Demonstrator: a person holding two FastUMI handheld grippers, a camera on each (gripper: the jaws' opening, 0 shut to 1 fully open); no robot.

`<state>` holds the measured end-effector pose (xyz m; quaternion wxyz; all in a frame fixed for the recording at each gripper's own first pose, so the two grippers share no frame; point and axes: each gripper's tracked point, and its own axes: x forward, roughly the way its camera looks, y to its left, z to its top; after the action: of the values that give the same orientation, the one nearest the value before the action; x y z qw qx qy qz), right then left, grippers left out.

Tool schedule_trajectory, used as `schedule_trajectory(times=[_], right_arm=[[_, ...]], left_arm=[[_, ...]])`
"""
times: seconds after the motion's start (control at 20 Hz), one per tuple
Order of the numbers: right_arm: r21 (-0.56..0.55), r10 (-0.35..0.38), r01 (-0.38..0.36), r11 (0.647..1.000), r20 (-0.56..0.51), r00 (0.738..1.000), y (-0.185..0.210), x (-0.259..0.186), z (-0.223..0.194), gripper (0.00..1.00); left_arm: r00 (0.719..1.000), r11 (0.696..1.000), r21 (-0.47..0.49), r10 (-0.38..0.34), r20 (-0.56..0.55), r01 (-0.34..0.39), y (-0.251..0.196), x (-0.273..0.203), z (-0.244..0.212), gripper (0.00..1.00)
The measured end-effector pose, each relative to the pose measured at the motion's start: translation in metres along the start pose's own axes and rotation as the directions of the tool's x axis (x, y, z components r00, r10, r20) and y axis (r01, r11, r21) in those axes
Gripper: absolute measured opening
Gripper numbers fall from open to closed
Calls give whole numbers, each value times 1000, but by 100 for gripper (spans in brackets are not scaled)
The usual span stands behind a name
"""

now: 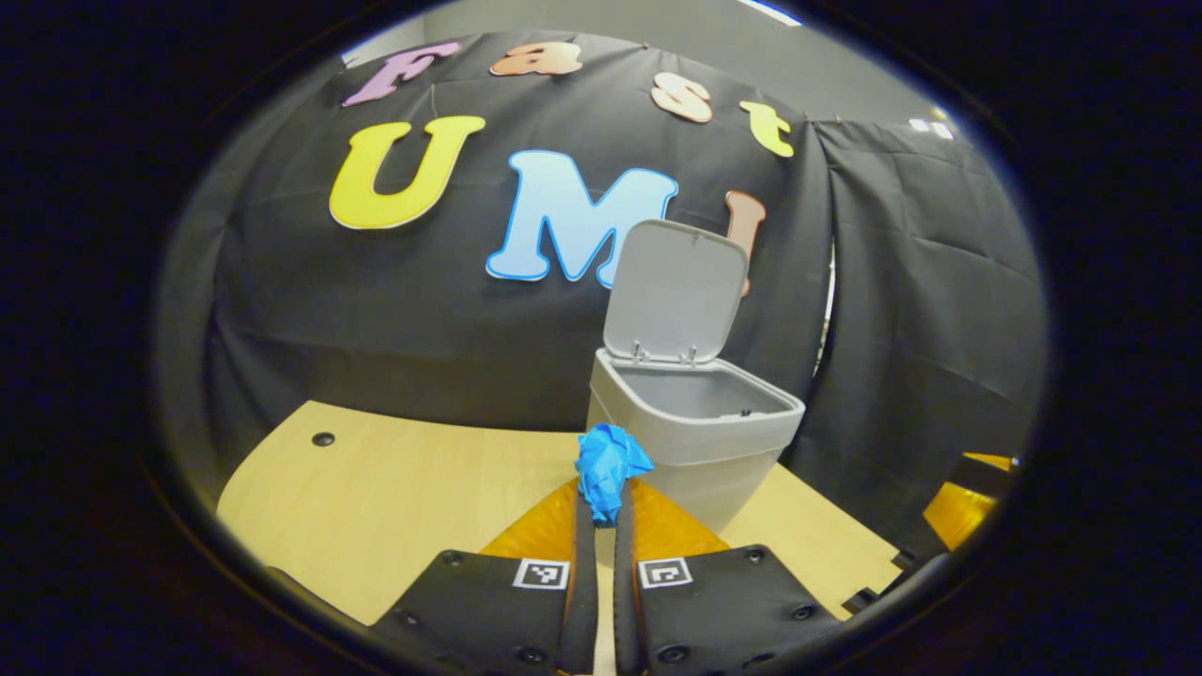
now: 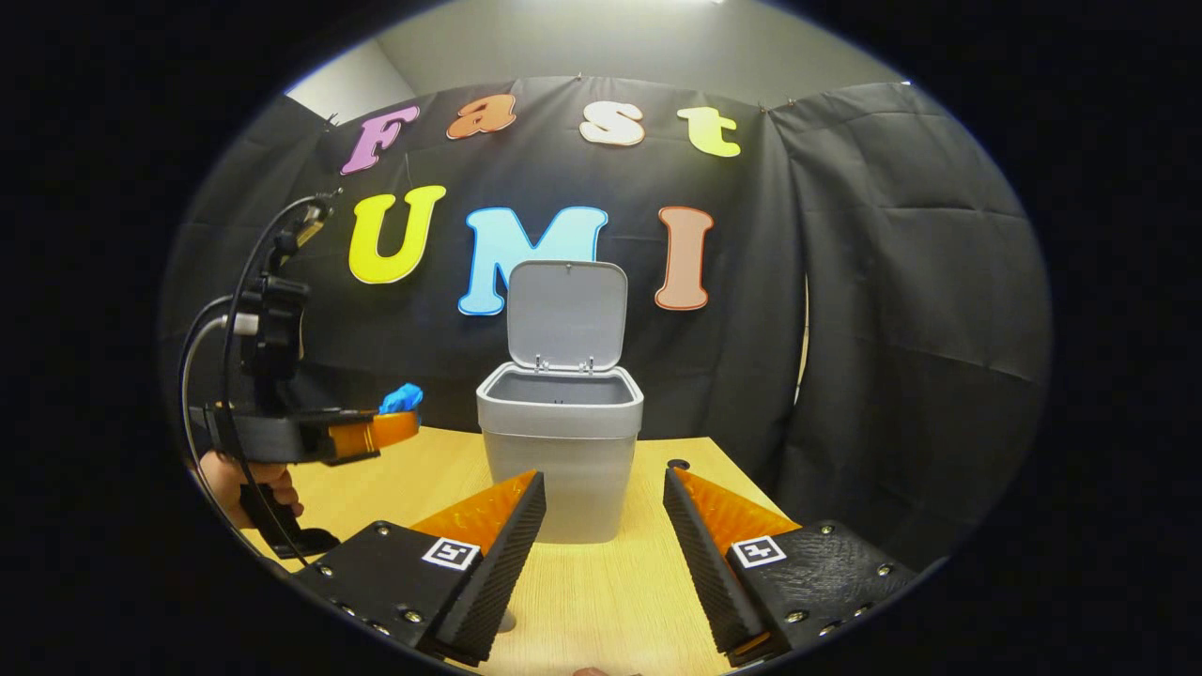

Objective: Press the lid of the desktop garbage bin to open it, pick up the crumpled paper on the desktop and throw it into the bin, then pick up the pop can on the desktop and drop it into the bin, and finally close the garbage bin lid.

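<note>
A grey desktop bin [image 1: 700,437] stands on the wooden table with its lid [image 1: 674,291] swung upright and the inside bare. My left gripper [image 1: 603,512] is shut on a blue crumpled paper [image 1: 608,468], held above the table just left of the bin's near corner. From the right gripper view the same paper [image 2: 401,397] sticks up from the left gripper [image 2: 399,427], which a hand [image 2: 246,488] holds to the left of the bin [image 2: 562,441]. My right gripper [image 2: 604,493] stands open in front of the bin, nothing between its fingers.
The wooden table [image 1: 376,498] runs left of the bin, with a small dark cable hole [image 1: 323,438] near its far edge and another hole [image 2: 678,464] beside the bin. Black cloth walls close in behind and to the right.
</note>
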<state>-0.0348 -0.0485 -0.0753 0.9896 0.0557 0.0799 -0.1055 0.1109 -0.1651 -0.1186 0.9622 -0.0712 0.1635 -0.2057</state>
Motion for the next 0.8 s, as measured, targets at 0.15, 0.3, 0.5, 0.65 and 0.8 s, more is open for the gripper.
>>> schedule_trajectory(times=[0.15,0.3,0.5,0.65,0.8], right_arm=[[5,-16,16,1000,-14,1000,-7,2,-4,83],[24,-35,35,999,-25,999,-12,6,-5,83],[35,-66,67,997,-29,997,-21,7,-6,83],[42,-87,88,995,-36,996,-27,8,-8,83],[40,-99,101,994,-48,994,-29,6,-10,83]], left_arm=[[999,999,5,-34,27,34,-16,18,20,13],[997,998,16,-68,40,67,-32,35,30,13],[993,994,31,-105,45,104,-49,62,37,13],[993,992,53,-115,35,113,-56,86,37,14],[993,990,85,-114,36,111,-57,104,41,14]])
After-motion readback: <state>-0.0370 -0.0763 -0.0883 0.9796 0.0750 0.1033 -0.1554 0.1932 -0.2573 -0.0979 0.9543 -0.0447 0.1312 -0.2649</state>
